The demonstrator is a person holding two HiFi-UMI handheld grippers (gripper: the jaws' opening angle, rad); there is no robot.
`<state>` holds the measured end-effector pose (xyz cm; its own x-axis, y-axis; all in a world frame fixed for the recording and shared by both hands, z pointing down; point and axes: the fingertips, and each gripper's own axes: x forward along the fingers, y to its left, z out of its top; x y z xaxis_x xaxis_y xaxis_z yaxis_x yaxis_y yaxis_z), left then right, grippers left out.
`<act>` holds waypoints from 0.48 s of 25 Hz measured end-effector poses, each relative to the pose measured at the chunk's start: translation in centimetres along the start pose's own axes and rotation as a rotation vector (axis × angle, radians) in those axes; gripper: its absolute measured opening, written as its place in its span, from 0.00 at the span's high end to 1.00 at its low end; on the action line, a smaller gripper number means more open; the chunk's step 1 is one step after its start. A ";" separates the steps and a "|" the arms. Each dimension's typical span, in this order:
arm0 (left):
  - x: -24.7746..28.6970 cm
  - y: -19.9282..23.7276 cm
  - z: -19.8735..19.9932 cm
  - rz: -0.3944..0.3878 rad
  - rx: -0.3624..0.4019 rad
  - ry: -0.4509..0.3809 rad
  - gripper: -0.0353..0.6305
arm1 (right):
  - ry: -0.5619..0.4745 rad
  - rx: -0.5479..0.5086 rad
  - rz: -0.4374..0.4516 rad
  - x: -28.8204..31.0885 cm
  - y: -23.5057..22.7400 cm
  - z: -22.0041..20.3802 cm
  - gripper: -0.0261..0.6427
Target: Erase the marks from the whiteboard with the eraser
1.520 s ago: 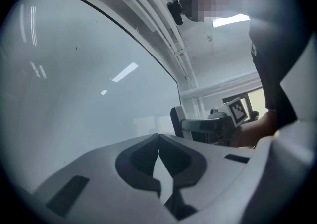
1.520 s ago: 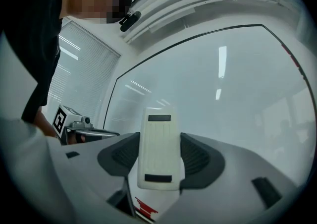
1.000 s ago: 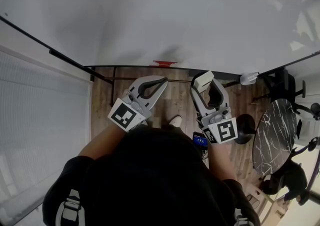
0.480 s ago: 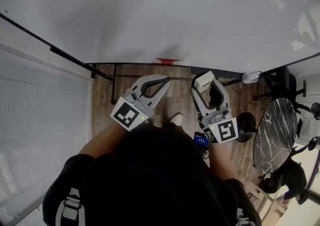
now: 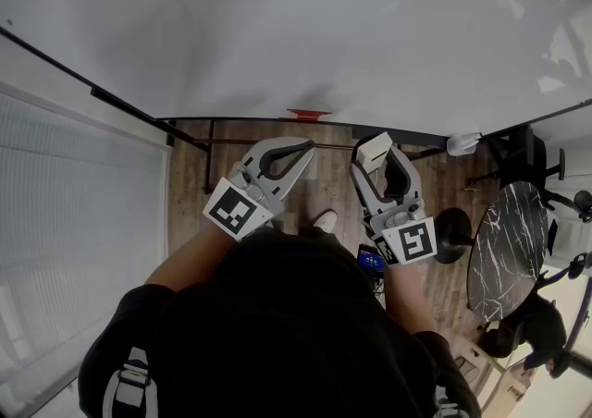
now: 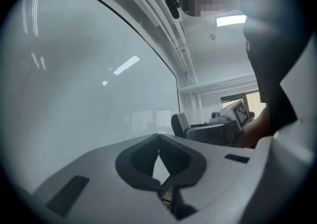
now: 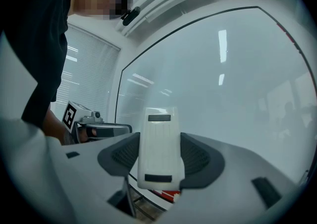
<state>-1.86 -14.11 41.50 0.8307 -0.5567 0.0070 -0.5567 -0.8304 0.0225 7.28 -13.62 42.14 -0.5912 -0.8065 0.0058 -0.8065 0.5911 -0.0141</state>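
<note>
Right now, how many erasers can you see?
1: the white eraser, clamped in the right gripper near the lower edge of the whiteboard. A small white object at the board's right end is too small to identify.

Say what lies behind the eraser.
The whiteboard stands behind the eraser, which the right hand-held gripper clamps. A red thing peeks out under it; the eraser covers the rest.

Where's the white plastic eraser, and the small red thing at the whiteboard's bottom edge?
White plastic eraser point(image 7: 159, 151): right gripper view, middle of its back.
Small red thing point(image 5: 308, 115): head view, its middle.
</note>
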 end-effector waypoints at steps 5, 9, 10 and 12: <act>0.1 0.1 0.0 -0.001 0.006 0.002 0.94 | 0.004 -0.007 0.000 0.0 0.1 -0.1 0.58; 0.4 -0.1 0.0 -0.010 0.020 0.007 0.94 | 0.012 -0.001 -0.012 -0.1 -0.3 -0.4 0.58; 0.4 -0.1 0.0 -0.012 0.023 0.009 0.94 | 0.013 0.000 -0.014 -0.1 -0.3 -0.4 0.58; 0.4 -0.2 0.0 -0.014 0.025 0.010 0.94 | 0.016 0.001 -0.015 0.0 -0.3 -0.5 0.58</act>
<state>-1.42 -14.23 41.46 0.8383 -0.5449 0.0173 -0.5449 -0.8385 -0.0027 7.48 -13.78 42.69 -0.5792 -0.8149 0.0223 -0.8152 0.5790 -0.0150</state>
